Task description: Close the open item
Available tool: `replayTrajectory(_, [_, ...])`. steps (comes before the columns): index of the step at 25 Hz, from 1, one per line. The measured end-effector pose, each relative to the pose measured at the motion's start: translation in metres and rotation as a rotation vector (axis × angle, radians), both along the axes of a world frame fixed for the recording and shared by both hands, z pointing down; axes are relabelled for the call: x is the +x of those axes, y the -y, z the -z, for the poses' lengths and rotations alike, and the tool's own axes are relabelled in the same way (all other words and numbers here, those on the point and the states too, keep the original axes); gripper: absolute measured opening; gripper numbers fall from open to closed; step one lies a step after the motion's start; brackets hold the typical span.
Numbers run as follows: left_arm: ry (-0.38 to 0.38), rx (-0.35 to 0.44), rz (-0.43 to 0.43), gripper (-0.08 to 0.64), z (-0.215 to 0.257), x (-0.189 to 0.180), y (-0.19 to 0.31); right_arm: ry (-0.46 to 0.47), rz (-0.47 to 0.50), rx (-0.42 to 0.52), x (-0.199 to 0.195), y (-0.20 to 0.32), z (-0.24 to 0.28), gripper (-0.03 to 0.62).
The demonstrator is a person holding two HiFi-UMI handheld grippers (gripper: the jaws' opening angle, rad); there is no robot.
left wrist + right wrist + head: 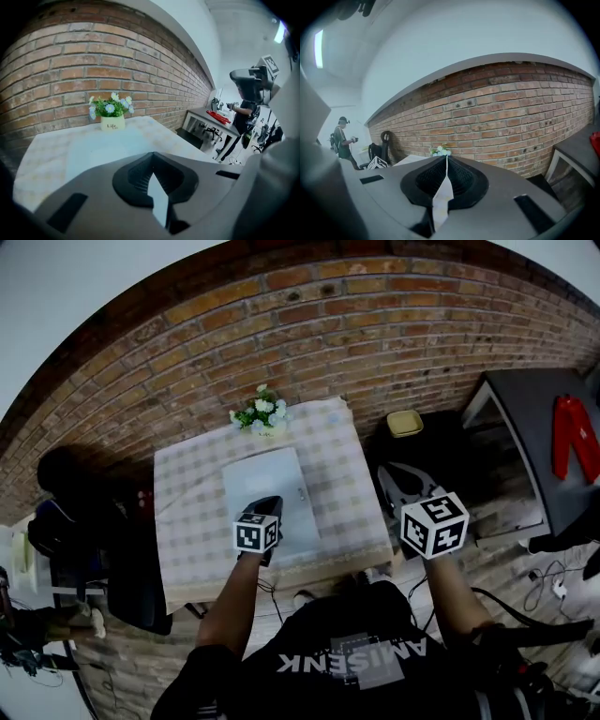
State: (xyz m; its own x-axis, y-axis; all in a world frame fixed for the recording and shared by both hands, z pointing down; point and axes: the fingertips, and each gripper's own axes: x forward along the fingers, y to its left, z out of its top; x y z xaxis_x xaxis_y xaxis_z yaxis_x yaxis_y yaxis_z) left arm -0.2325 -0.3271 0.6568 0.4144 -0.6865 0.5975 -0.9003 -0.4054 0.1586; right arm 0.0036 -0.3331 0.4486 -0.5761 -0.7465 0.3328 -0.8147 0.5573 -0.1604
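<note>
The flower pot (112,123) reads "Life"; the person's black shirt (352,662) reads "AMISENK", upside down.

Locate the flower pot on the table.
In the head view the flower pot stands at the table's far edge by the brick wall, just beyond the pale flat case.

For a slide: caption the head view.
Left gripper over a pale flat case on the checked table; right gripper aside.

The head view looks steeply down on the surface (183,521). Both gripper views face the brick wall (56,61), sharing the flowers (110,107) at the far edge.
</note>
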Motion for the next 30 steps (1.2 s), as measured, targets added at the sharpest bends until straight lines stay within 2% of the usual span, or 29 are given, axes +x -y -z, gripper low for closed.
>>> replayTrajectory(3, [-0.029, 0.068, 0.037, 0.006, 0.030, -0.012, -0.002, 0.012, 0.034, 0.019, -0.016, 0.007, 0.010, 0.043])
replayTrajectory(6, [-0.093, 0.148, 0.083, 0.006, 0.060, -0.021, -0.004, 0.022, 0.061, 0.034, -0.029, 0.010, 0.019, 0.043])
replayTrajectory(17, [-0.213, 0.392, 0.222, 0.006, 0.175, -0.060, -0.028, 0.050, 0.137, 0.082, -0.071, 0.018, 0.046, 0.043])
replayTrajectory(22, [-0.233, 0.494, 0.229, 0.007, 0.223, -0.070, -0.040, 0.065, 0.185, 0.101, -0.091, 0.019, 0.054, 0.042])
replayTrajectory(24, [-0.241, 0.510, 0.240, 0.006, 0.234, -0.074, -0.046, 0.069, 0.192, 0.109, -0.094, 0.016, 0.059, 0.043])
replayTrajectory(30, [-0.194, 0.545, 0.300, 0.006, 0.259, -0.091, -0.064, 0.084, 0.196, 0.160, -0.101, 0.015, 0.080, 0.041])
